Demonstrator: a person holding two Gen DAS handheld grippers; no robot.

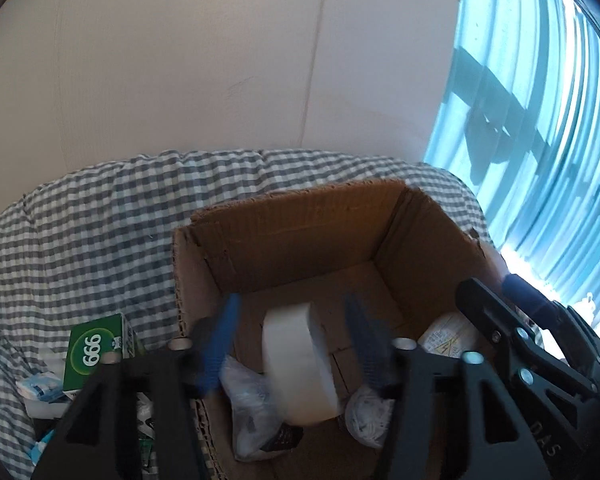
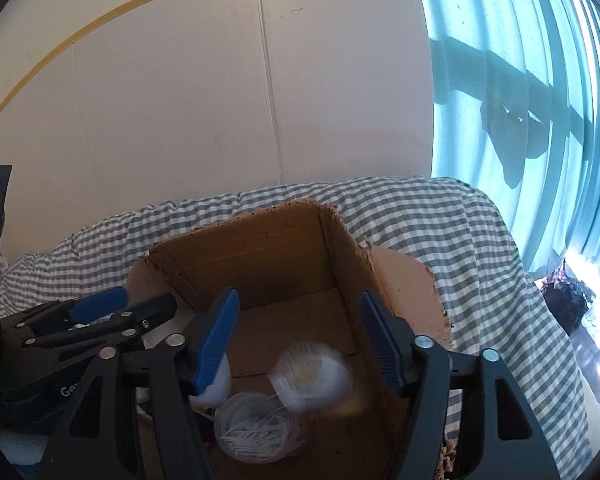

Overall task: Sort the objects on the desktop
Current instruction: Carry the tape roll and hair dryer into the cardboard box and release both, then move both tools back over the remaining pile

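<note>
Dropping blurred between the spread left tongs [image 1: 292, 344], touching neither pad, a white tape roll [image 1: 298, 364] over the open cardboard box [image 1: 300, 224], above a clear bag [image 1: 248, 392] and a crumpled white wad [image 1: 370, 412] near the box's front wall. Falling likewise between the wide-apart right tongs [image 2: 300, 340], a blurred round white packet [image 2: 312, 376] over a tub of white sticks [image 2: 256, 428]. Judging the roll light, stiff and slick-faced, best pinched across its flat faces; standing beside the box's left wall on the checked bed cover [image 1: 80, 232], a green 666 carton [image 1: 96, 352].
</note>
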